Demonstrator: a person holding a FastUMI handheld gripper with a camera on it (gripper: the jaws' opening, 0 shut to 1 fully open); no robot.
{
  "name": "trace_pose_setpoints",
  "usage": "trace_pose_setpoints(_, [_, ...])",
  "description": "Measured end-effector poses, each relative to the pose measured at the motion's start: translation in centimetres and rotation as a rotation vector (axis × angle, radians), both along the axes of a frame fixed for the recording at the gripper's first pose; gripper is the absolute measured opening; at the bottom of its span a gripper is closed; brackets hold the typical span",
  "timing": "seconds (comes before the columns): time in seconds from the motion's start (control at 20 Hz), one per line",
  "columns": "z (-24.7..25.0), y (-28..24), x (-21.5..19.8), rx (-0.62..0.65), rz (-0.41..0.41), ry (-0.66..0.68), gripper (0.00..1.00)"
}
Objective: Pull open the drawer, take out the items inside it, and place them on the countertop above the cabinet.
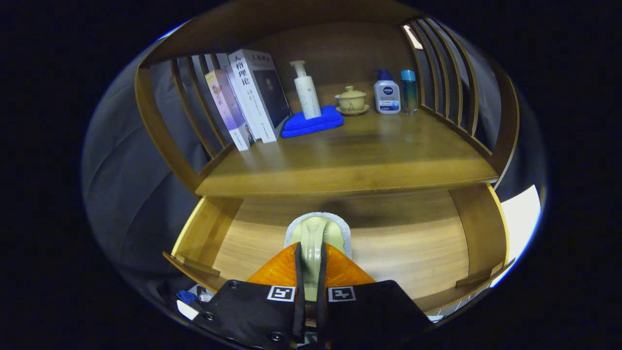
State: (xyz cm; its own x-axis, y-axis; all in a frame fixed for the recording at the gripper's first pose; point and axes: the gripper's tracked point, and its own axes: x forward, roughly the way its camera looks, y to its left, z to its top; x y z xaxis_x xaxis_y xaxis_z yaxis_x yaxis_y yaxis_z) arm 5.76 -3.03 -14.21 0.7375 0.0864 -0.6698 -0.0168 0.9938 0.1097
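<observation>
- A pale green brush [311, 238] with a grey-white pad on its far end sits between the fingers [286, 311] of the tool [310, 287]; its handle runs back down the narrow gap between them.
- The tool is pressed together on the brush, one finger against each side of the handle.
- The brush is over the open drawer [418, 243], near the middle of it; whether it rests on the drawer floor or is lifted off it, I cannot tell.
- The drawer is pulled out toward the near side, with its pale wood floor and left and right walls in plain sight.
- Just beyond the drawer, and above it, lies the desk [369, 155], a brown wooden top with slatted sides curving up on the left and right.
- At the far left of the desk stand a few books [250, 97], upright and leaning a little against the left slats.
- Just right of the books is a folded blue cloth [313, 124], and a white pump bottle [307, 92] stands upright on it.
- Right of the cloth, a lidded tea bowl [351, 99] sits on a saucer.
- Farther right, a white bottle [387, 95] with a blue cap stands beside a slim teal bottle [409, 90], both near the right slats.
</observation>
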Motion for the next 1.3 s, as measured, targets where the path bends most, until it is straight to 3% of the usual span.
trace_pose_setpoints(0.75, [8.9,-1.2,5.4,-0.004,-0.040,-0.156,0.11])
trace_pose_setpoints(1.3, [8.5,-3.1,12.6,0.007,-0.138,-0.154,0.11])
